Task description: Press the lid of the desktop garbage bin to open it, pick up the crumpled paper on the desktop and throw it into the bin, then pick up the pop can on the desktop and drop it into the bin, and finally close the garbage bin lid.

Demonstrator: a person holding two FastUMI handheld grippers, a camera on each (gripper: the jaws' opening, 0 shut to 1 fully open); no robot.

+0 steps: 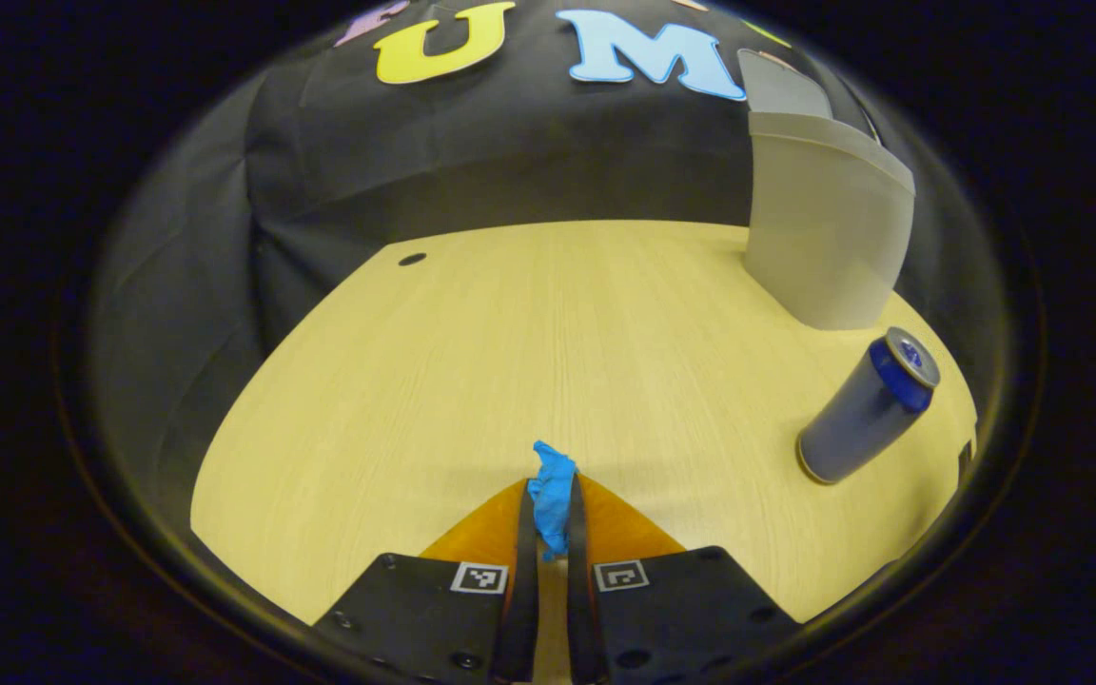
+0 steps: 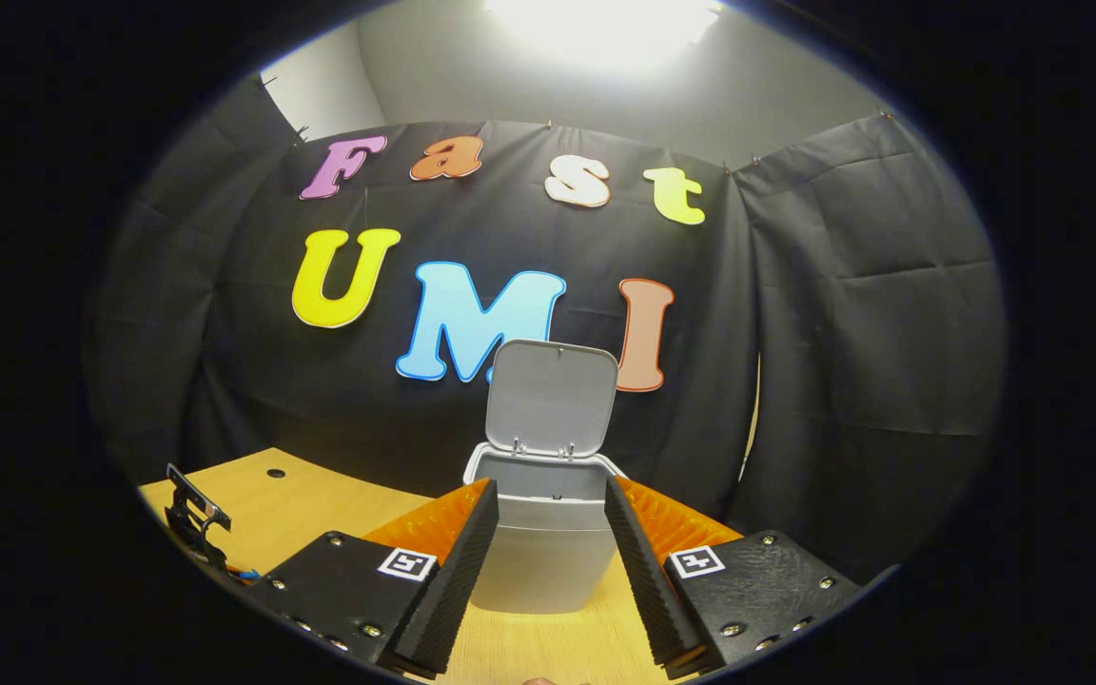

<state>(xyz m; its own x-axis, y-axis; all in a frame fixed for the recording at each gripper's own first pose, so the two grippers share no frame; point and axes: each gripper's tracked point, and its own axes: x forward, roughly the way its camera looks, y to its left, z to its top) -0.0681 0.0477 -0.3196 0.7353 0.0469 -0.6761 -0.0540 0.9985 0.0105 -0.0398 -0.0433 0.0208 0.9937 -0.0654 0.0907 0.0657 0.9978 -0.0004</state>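
Blue crumpled paper sticks up between the fingers of my left gripper, which is shut on it just above the wooden table. The grey garbage bin stands at the far right of the left gripper view, with a blue-grey pop can standing in front of it. In the right gripper view the bin is straight ahead, its lid raised upright. My right gripper is open, and its fingers frame the bin's body. The left gripper appears at the far left edge there.
A small dark hole marks the table's far left corner. Black cloth hangs behind and beside the table. Bare tabletop lies left of the bin.
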